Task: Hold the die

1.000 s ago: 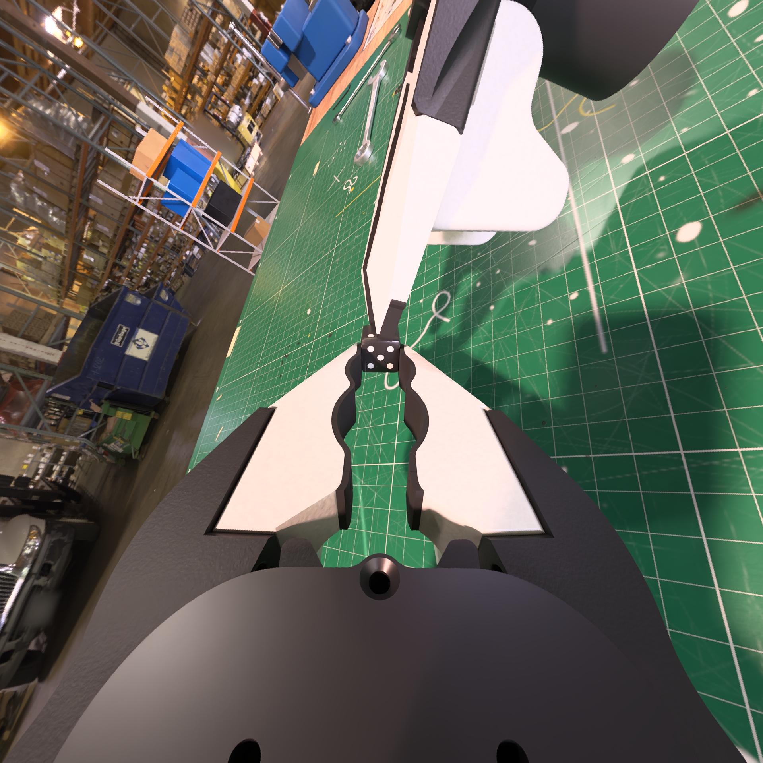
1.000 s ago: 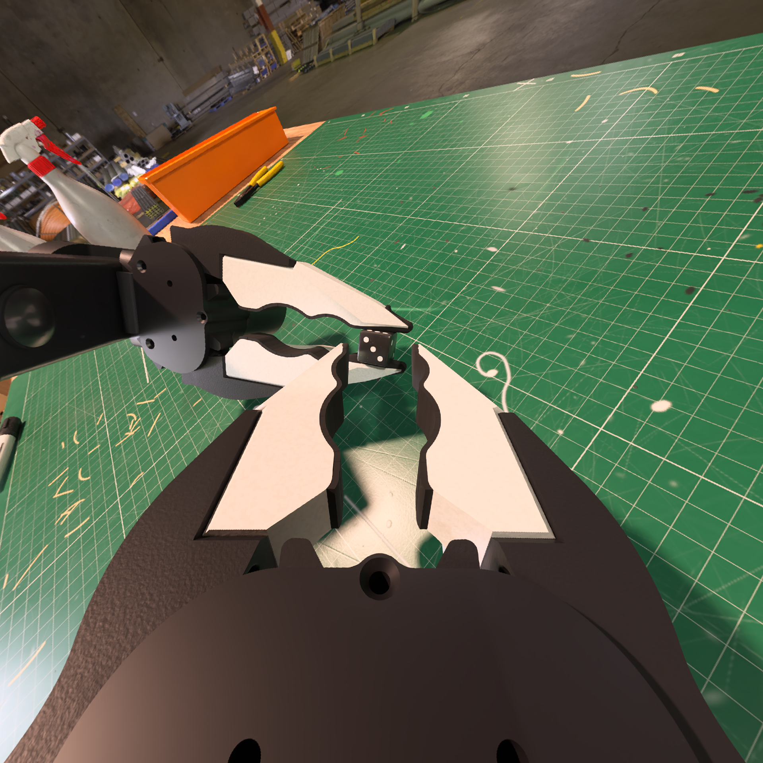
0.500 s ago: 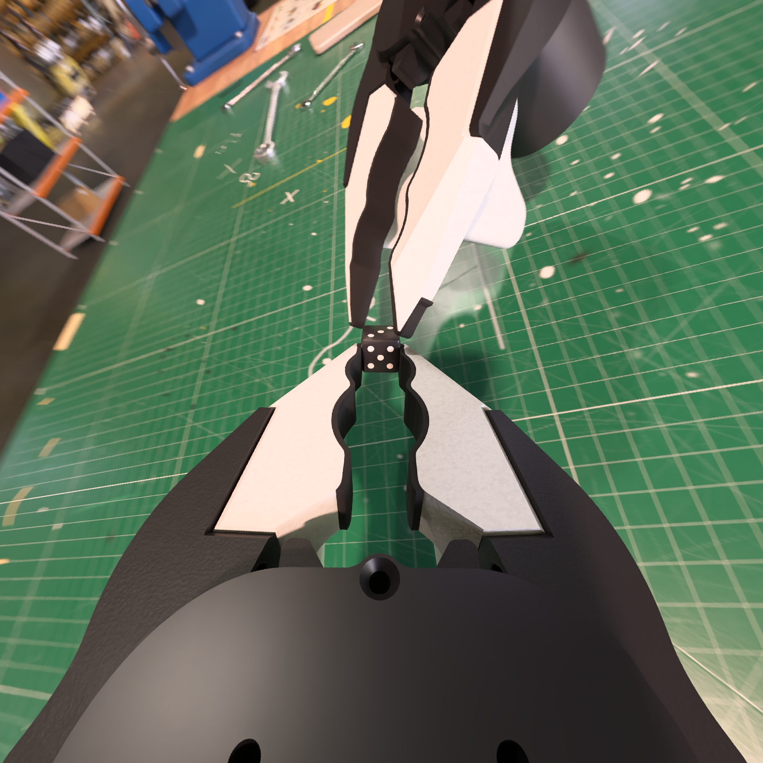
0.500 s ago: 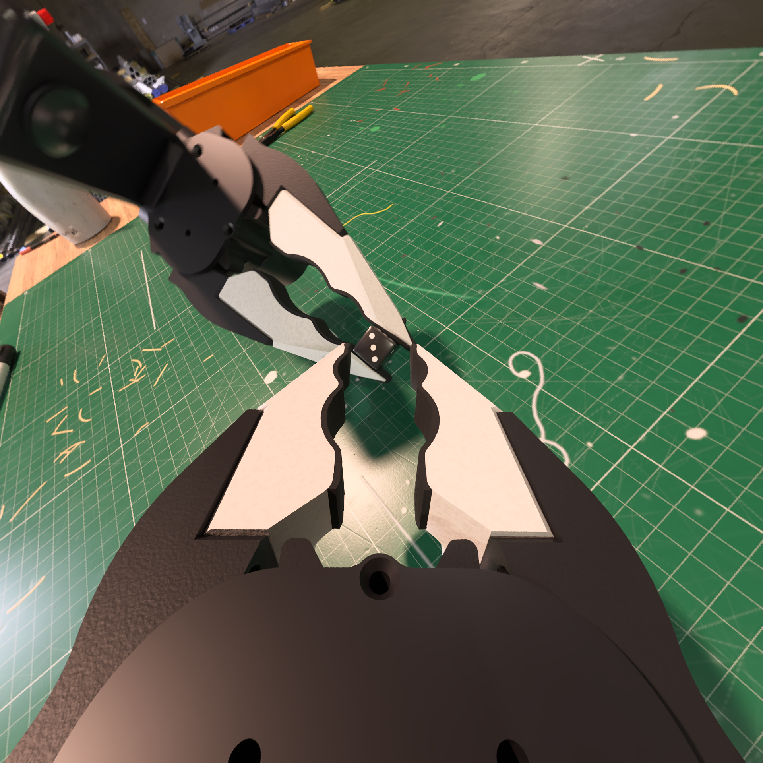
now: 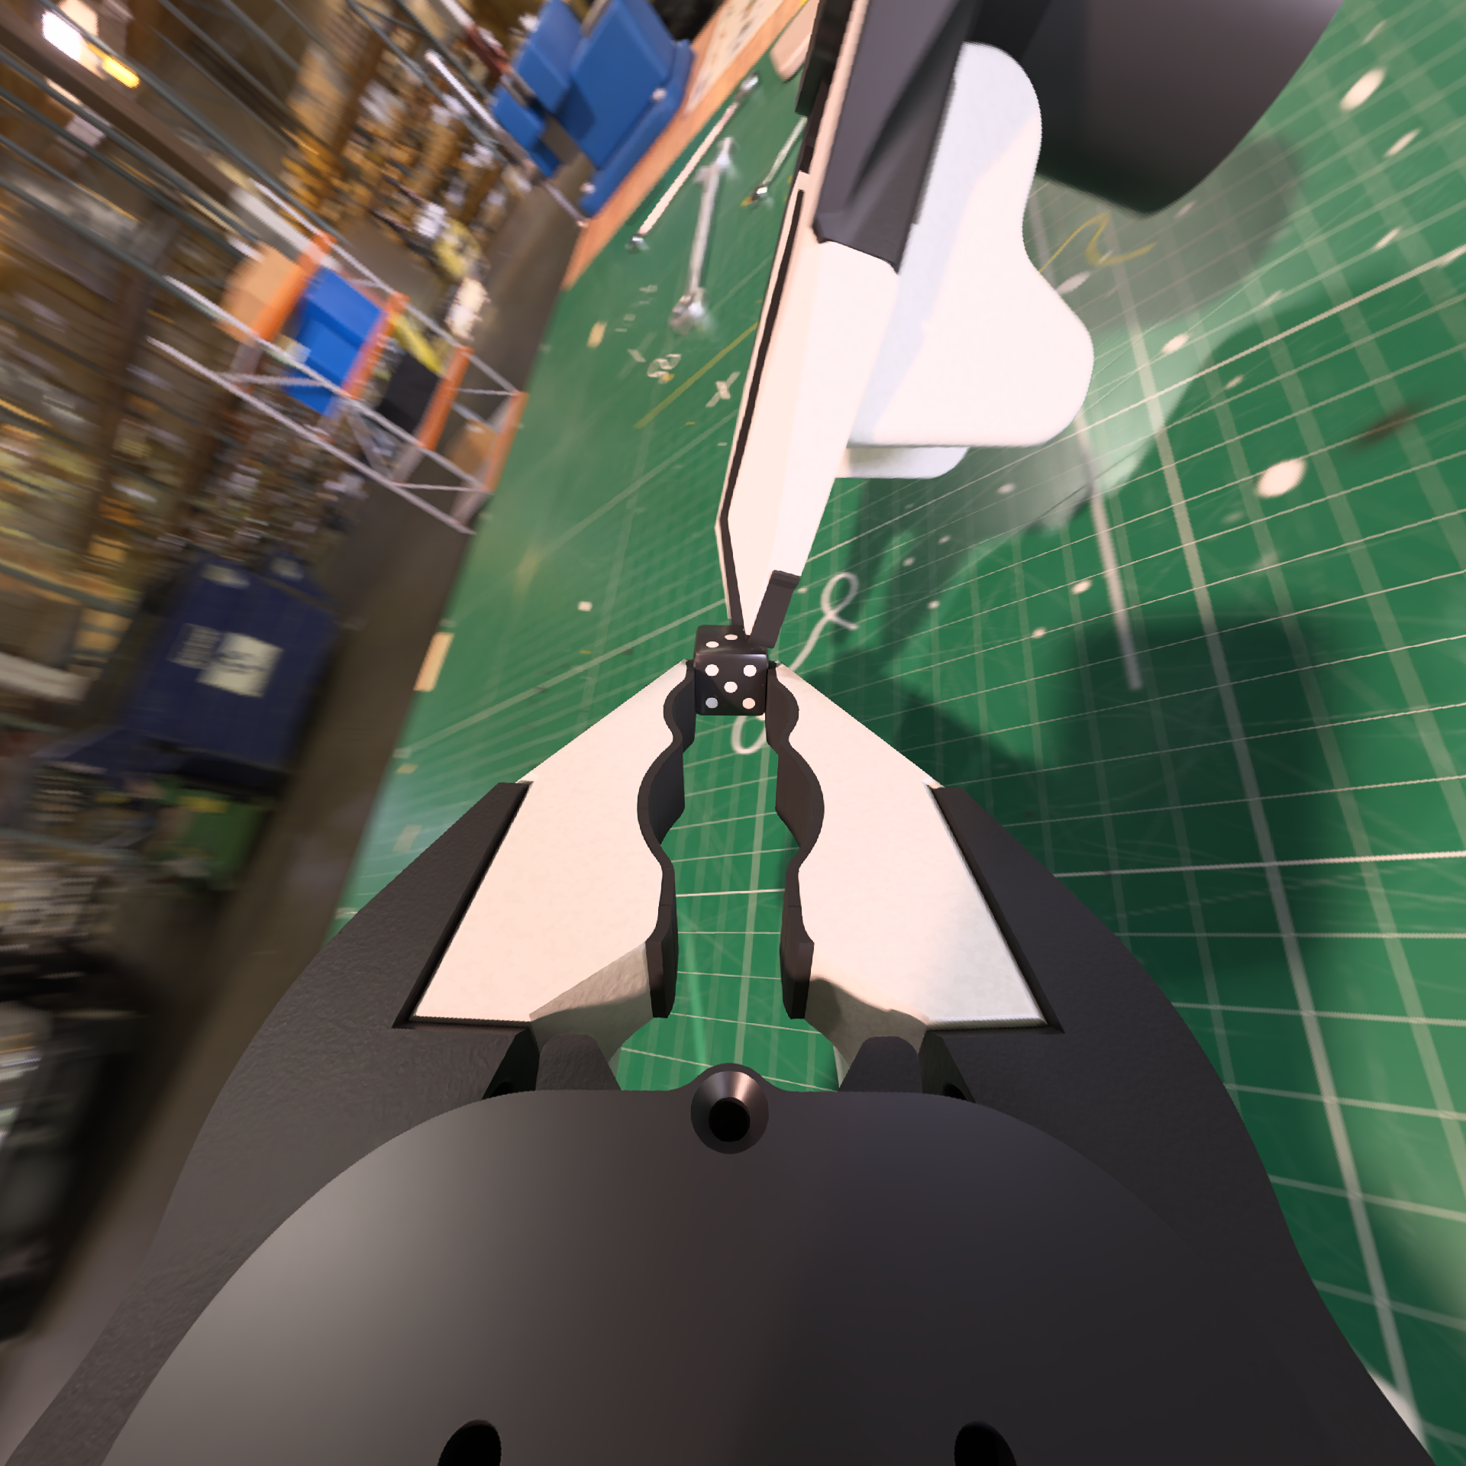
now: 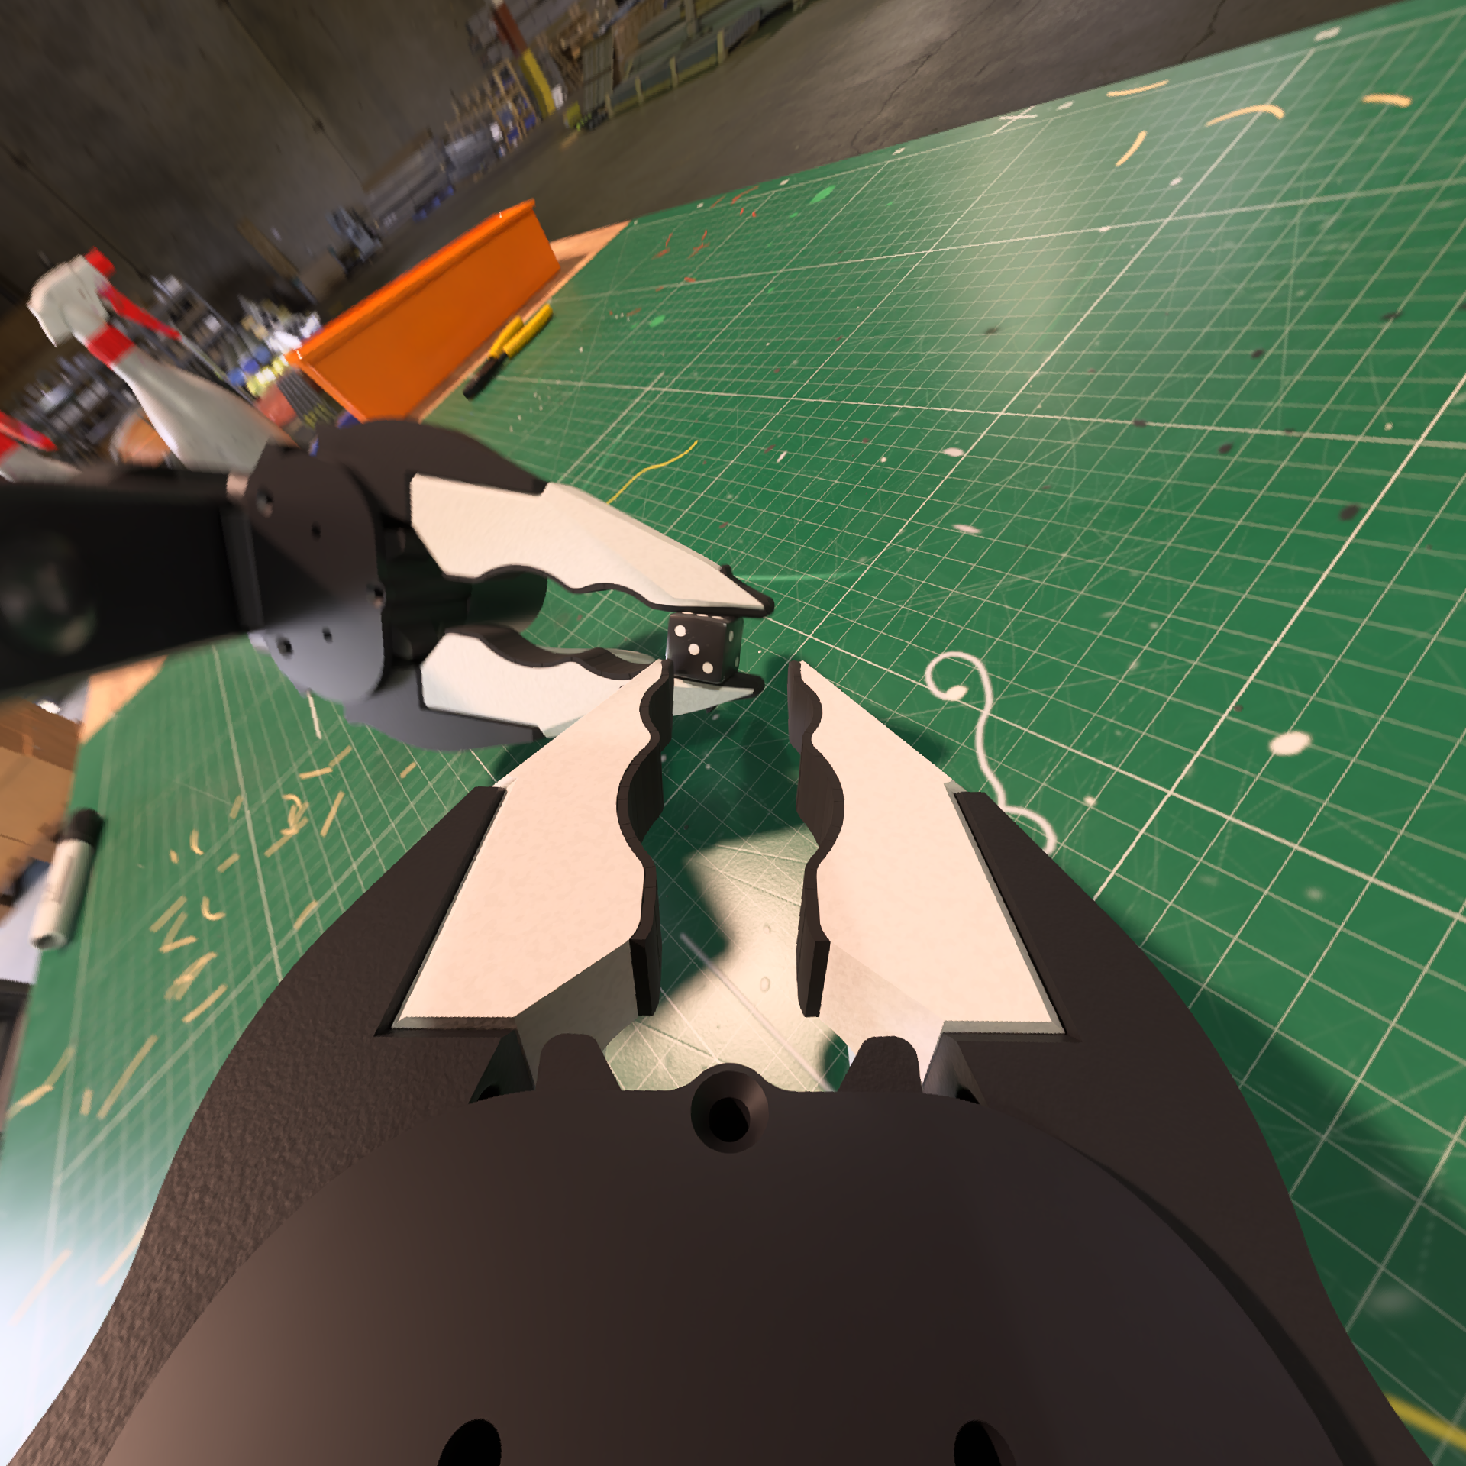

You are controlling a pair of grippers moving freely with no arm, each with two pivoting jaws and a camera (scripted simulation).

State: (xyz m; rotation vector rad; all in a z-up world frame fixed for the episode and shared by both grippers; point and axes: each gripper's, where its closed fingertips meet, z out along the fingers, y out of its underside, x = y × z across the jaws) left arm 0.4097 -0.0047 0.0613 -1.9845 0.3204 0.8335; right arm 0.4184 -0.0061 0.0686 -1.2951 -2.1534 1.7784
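Note:
A black die (image 5: pixel 730 688) with white pips is pinched between the tips of my left gripper (image 5: pixel 731 674), above the green cutting mat (image 5: pixel 1190 793). In the right wrist view the left gripper (image 6: pixel 746 644) comes in from the left, one finger above and one below the die (image 6: pixel 698 646). My right gripper (image 6: pixel 730 670) is open and empty. Its left fingertip sits just in front of the die, which is beyond the tips and not between them. In the left wrist view the right gripper (image 5: pixel 754 631) reaches down from above to just behind the die.
An orange bin (image 6: pixel 444 317), yellow-handled pliers (image 6: pixel 516 333), a spray bottle (image 6: pixel 119 357) and a marker (image 6: pixel 67 880) lie at the mat's left side. Wrenches (image 5: pixel 702 238) and blue bins (image 5: pixel 603 95) sit at the far edge in the left wrist view.
The left gripper has swung back from a steep tilt to lie more level, still holding the die. The right gripper stays open beside it.

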